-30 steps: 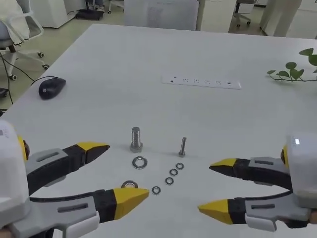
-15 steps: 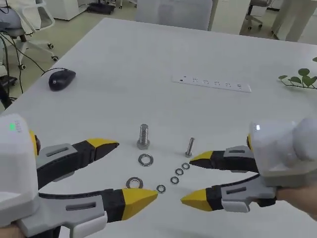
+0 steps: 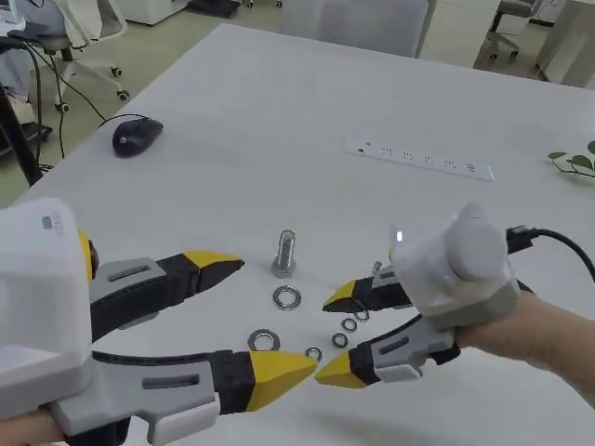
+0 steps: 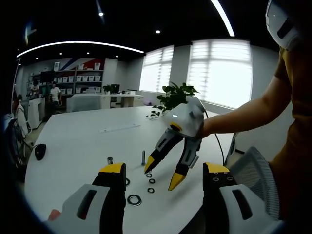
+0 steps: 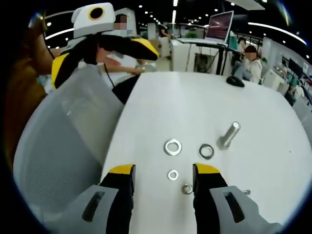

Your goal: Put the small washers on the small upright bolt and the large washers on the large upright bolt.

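The large bolt (image 3: pixel 284 254) stands upright mid-table. The small bolt (image 4: pixel 143 157) stands to its right, mostly hidden behind my right gripper in the head view. Two large washers (image 3: pixel 286 297) (image 3: pixel 264 340) lie in front of the large bolt. Several small washers (image 3: pixel 340 340) run in a diagonal row. My right gripper (image 3: pixel 333 336) hovers open over that row; in its own view one small washer (image 5: pixel 172 174) lies between the open right gripper (image 5: pixel 163 169) tips. My left gripper (image 3: pixel 249 316) is open and empty, just left of the washers.
A black mouse (image 3: pixel 137 137) sits at the table's far left. A white power strip (image 3: pixel 418 158) lies farther back, and a plant (image 3: pixel 576 160) reaches in at the right edge. A grey chair back (image 5: pixel 53 146) stands by the table's near edge.
My right gripper has swung left and forward, from beside the small bolt to over the row of small washers. The left gripper has held its place. The head camera has shifted.
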A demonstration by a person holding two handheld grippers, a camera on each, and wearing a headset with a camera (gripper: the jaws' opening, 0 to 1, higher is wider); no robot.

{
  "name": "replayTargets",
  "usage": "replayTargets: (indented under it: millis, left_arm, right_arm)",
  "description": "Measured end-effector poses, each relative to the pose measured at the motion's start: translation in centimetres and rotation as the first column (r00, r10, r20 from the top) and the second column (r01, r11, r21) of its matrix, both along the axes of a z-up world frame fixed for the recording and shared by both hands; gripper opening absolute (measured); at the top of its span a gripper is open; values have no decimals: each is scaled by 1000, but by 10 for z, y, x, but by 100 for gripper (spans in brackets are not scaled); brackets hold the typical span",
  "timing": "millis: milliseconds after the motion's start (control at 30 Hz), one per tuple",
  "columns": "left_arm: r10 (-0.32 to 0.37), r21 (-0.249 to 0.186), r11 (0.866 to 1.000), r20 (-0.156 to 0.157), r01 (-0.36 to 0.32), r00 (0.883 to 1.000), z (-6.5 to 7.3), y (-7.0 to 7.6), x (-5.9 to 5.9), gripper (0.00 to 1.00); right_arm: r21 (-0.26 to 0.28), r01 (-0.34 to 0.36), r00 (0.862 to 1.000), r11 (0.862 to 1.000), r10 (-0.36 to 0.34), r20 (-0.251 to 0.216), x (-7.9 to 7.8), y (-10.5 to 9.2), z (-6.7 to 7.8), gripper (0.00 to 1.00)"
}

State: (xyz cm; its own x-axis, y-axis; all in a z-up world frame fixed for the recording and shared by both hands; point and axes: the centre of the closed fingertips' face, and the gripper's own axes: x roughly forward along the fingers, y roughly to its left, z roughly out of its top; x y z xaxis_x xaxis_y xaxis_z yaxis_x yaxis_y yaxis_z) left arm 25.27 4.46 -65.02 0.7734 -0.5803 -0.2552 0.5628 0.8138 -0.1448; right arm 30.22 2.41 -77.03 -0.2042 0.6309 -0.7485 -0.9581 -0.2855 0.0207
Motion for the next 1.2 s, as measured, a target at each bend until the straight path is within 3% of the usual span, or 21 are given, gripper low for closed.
replayTargets:
  millis: [233,367,533,600,700,767,1067,1200]
  left_arm:
    - [5,-1,1000,-5,-5,1000,-3,5,2,63]
    - [-1,2,1000,-11,1,1000,-7,6,3,63]
    - [-5,-6,1000,-11,5,1000,-8,7,5,63]
    - [-5,-14,1000,-6,5,1000,-7,7,6,63]
    - [-8,-7,1000,-9,8,1000,-10,8,6,63]
    - [-9,-8,1000,-13,9,1000,-12,9,6,63]
    - [-6,20,1000,-22,7,1000,-18,15,7,63]
    - [1,12,1000,-8,-1,1000,-14,17,9,63]
  right_arm:
    - [-98,-68,998,993,69,9,-2,2,-18,48]
    - [-163,-97,994,982,103,28,0,0,-30,46]
    - [-209,-123,989,970,136,49,2,1,-37,43]
    - [-231,-131,987,964,148,58,4,1,-41,43]
    - [-310,-149,981,939,180,73,6,-6,-50,42]
    - [-315,-153,982,937,179,57,3,-5,-53,42]
    - [-328,-159,978,931,195,80,5,-2,-54,40]
    - [-331,-164,975,929,205,91,7,-1,-54,39]
